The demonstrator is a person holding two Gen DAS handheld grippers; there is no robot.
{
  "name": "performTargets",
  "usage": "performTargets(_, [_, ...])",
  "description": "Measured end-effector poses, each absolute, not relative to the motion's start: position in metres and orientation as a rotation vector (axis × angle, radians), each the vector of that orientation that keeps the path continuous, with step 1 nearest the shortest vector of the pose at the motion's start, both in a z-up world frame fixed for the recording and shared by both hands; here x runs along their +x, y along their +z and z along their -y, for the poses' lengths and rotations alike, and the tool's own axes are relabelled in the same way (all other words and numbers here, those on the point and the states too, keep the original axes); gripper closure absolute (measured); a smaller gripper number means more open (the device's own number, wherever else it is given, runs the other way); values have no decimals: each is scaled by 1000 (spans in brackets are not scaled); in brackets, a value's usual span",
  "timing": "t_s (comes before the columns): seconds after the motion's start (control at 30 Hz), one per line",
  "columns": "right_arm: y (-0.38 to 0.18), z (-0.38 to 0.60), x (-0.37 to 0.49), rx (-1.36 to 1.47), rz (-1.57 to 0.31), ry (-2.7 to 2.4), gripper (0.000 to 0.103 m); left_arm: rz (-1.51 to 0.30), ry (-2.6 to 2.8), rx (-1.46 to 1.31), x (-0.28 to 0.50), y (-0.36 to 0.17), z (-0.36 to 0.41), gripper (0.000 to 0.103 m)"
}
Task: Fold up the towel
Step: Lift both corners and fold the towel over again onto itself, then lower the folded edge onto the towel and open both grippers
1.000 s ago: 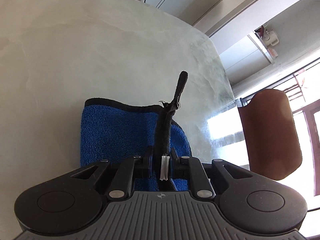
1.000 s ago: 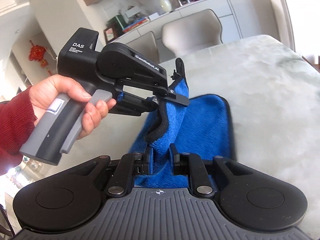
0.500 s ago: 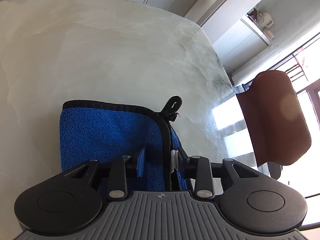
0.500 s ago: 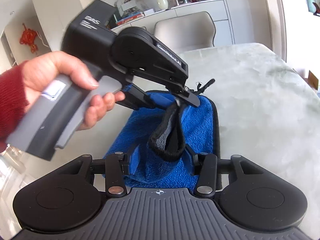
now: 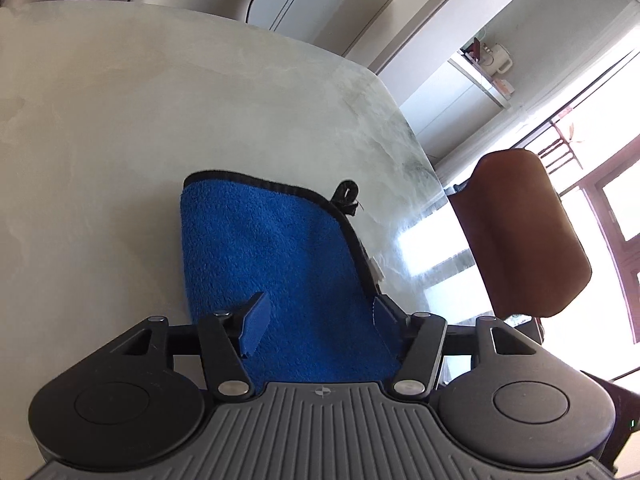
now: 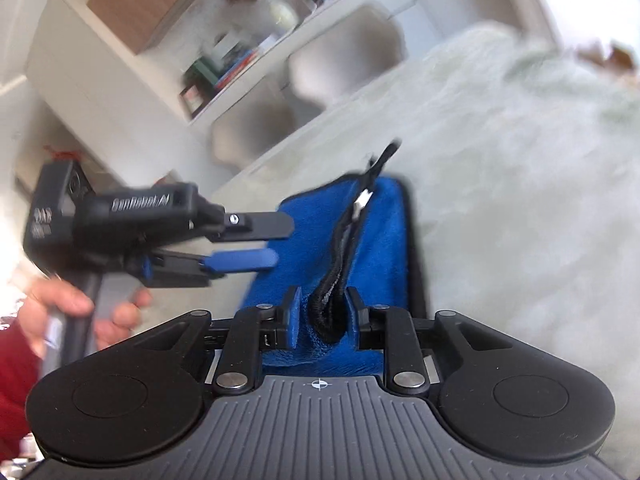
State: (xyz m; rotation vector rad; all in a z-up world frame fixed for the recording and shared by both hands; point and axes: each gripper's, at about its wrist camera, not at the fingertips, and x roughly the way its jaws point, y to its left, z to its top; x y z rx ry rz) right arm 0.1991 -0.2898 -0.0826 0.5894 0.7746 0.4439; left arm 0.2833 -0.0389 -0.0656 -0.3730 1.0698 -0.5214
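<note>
A blue towel (image 5: 260,248) with a black hem lies folded on the pale marble table (image 5: 160,100), its hanging loop (image 5: 347,196) at the far corner. My left gripper (image 5: 318,316) hovers over the towel's near part, its jaws opening, nothing pinched between them. In the right wrist view the left gripper (image 6: 284,242) hangs at the towel's (image 6: 384,240) left edge, held by a hand (image 6: 68,304). My right gripper (image 6: 325,312) has a raised ridge of black hem (image 6: 332,304) between its opening jaws, with slim gaps on both sides.
A brown chair (image 5: 520,232) stands past the table's right edge. Pale chairs (image 6: 348,52) and a shelf (image 6: 224,64) with books and a vase sit beyond the far side. A red sleeve (image 6: 16,380) shows at lower left. Bare table (image 6: 520,200) stretches right of the towel.
The left gripper let go of the black hem, spread its jaws and drew away; that corner now lies flat. The right gripper's jaws widened around the hem ridge.
</note>
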Motion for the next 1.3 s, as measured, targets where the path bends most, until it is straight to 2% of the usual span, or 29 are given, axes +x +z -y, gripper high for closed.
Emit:
performTargets(0.03, [-85,292,204,597,-784,455,56,-1073,-526,-366,280,-67,40,42])
performTargets(0.1, [-93,292,218,614,-817,483,54,-1065,-516,-370,277,-69,39,42])
performTargets(0.2, [-100,293,233,644,-833,520,55,-1050,-499,-434,274,-68,31,42])
performTargets(0.23, [-102,294,238,665,-840,534,58,-1044,-495,-442,274,-67,30,42])
performTargets(0.27, [-104,295,242,681,-839,539,69,-1036,-492,-438,274,-65,29,42])
performTargets(0.3, [-105,296,243,688,-834,539,90,-1027,-487,-428,275,-62,27,42])
performTargets(0.33, [-106,297,243,694,-828,538,94,-1020,-484,-421,275,-60,26,42])
performTargets(0.9, [-92,319,220,690,-754,460,95,-1026,-503,-373,275,-66,38,40])
performTargets(1.03, [-107,319,227,652,-848,440,94,-1041,-501,-341,272,-74,43,39])
performTargets(1.3, [-101,321,233,600,-848,430,91,-1007,-505,-254,263,-70,49,38])
